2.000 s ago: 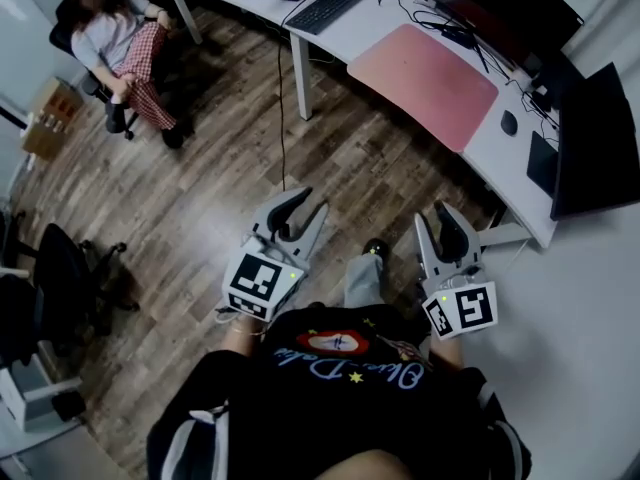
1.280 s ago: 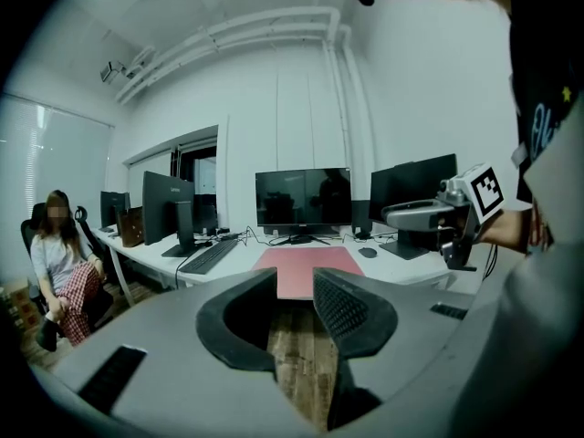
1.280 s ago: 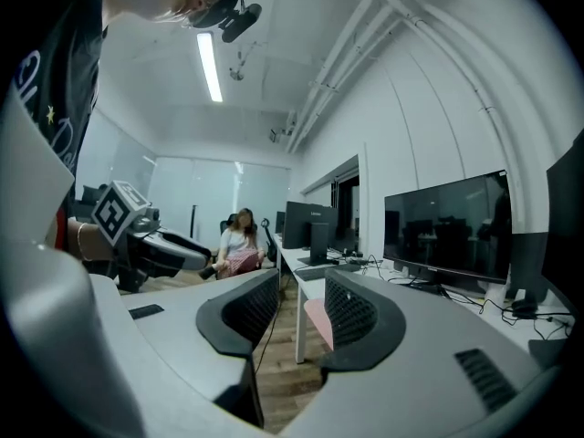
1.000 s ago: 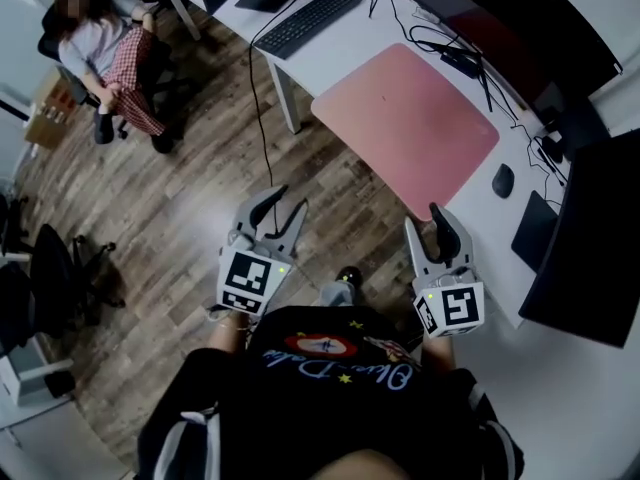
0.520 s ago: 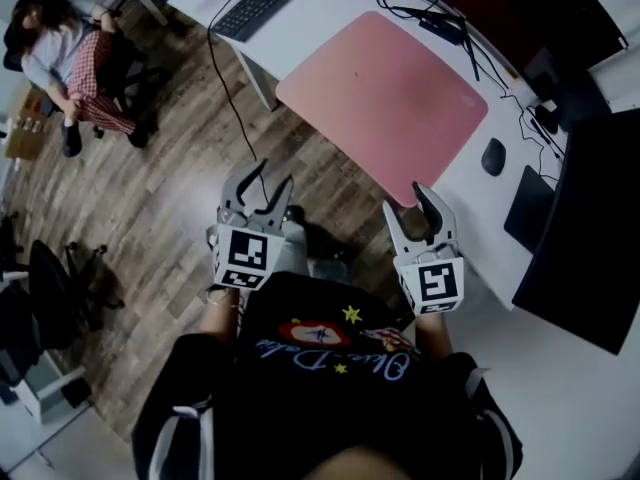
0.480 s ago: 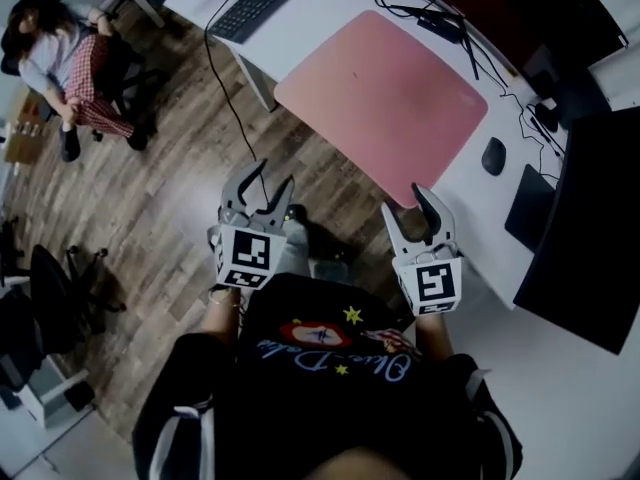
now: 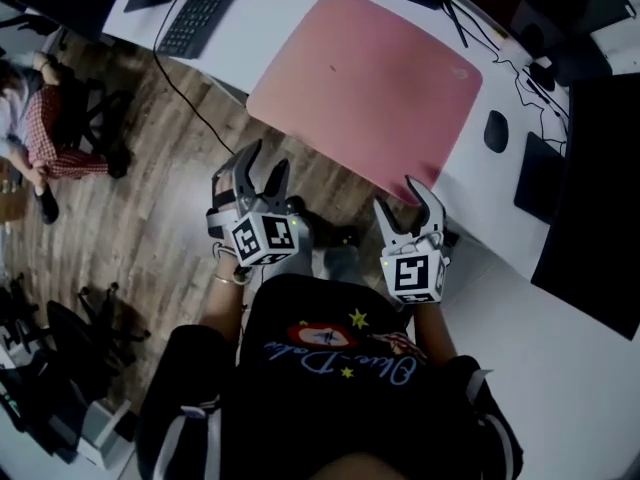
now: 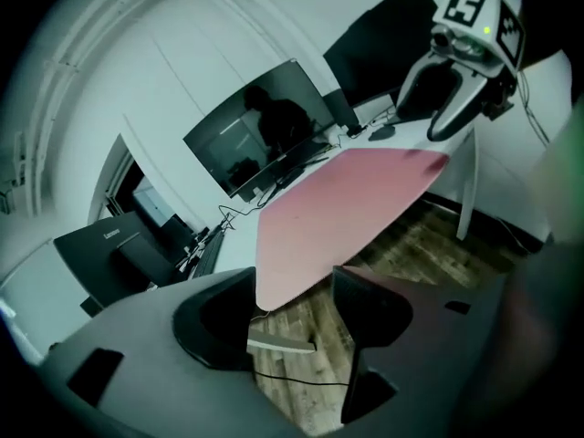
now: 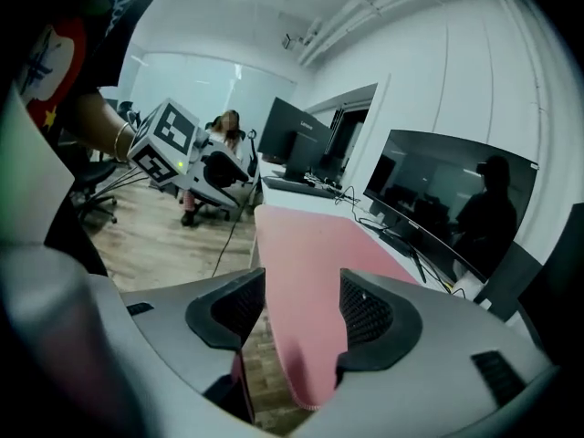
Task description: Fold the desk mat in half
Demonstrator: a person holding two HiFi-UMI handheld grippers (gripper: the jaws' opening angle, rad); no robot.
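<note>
In the head view, the pink desk mat (image 7: 365, 83) is lying flat on the white table (image 7: 290, 13). Its long axis is running along the table's front edge, from upper left down to lower right, and its near long side is sitting right at that edge. The left hand-held gripper (image 7: 265, 161) is hovering over the wooden floor (image 7: 150, 218), just short of the mat's near left corner. The right hand-held gripper (image 7: 405, 201) is pointing at the near right corner. A keyboard (image 7: 205, 8) is lying left of the mat and a mouse (image 7: 496, 131) right of it.

In the left gripper view, the jaws are opening and standing released. The mat's corner is showing through the gap, ahead of the pads and untouched, and the mat is stretching away toward the other gripper.

In the right gripper view, the jaws are likewise opening and released. The mat's near edge is reaching in between them, with neither pad pressing on it, and its length is running away toward the left gripper.
</note>
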